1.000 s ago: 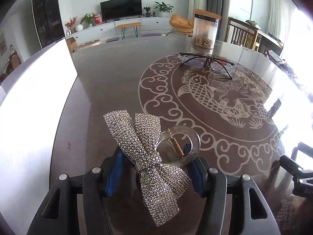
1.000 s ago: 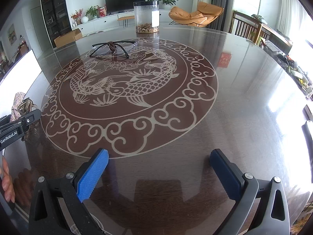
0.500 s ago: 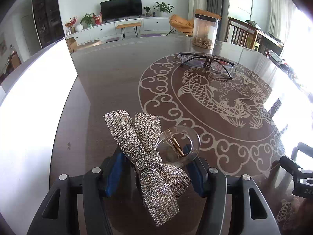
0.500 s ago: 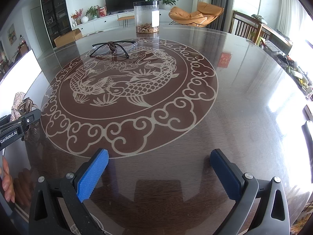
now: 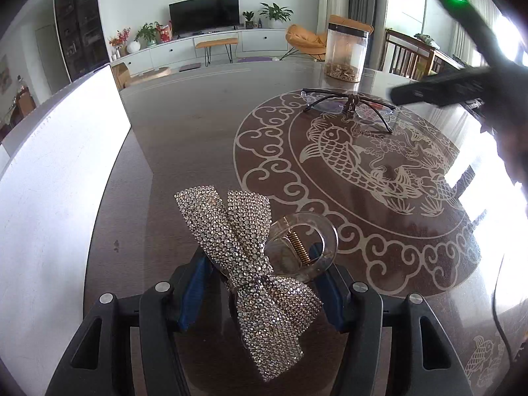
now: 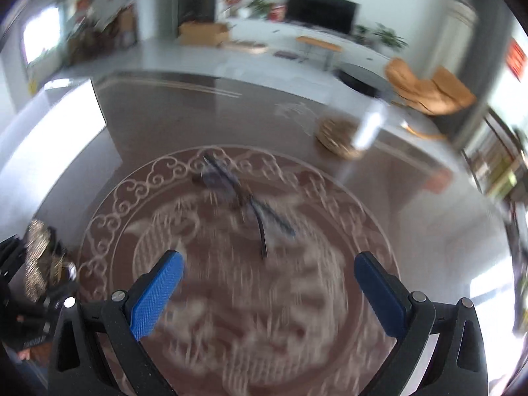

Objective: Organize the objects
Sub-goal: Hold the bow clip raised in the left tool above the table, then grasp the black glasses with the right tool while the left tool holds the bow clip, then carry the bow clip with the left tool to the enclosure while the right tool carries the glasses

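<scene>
Left wrist view: low in the middle of the frame the left gripper (image 5: pixel 260 283) is closed around a hair clip (image 5: pixel 250 264), its blue pads pressing the clip from both sides. The clip carries a rhinestone bow over a clear plastic claw with a brass spring. It is probably light and stiff, though the stones look rough and could shed, and the smooth plastic may slip; the pinch seems safest on the claw body beside the spring, not on the bow. Further up and right, a pair of glasses (image 5: pixel 349 105) lies on the fish pattern of the dark table (image 5: pixel 184 138), and a clear jar (image 5: pixel 346 53) with a black lid stands behind it. The glasses look thin and fragile, best taken at the bridge. A red wall sign at the top right has characters too small to read.

Right wrist view: the picture is blurred. The right gripper (image 6: pixel 269 283) at the bottom is spread wide and holds nothing. The glasses (image 6: pixel 246 199) lie in mid-frame ahead of it, apart from the fingers. The clip (image 6: pixel 38 260) shows at the left edge.
</scene>
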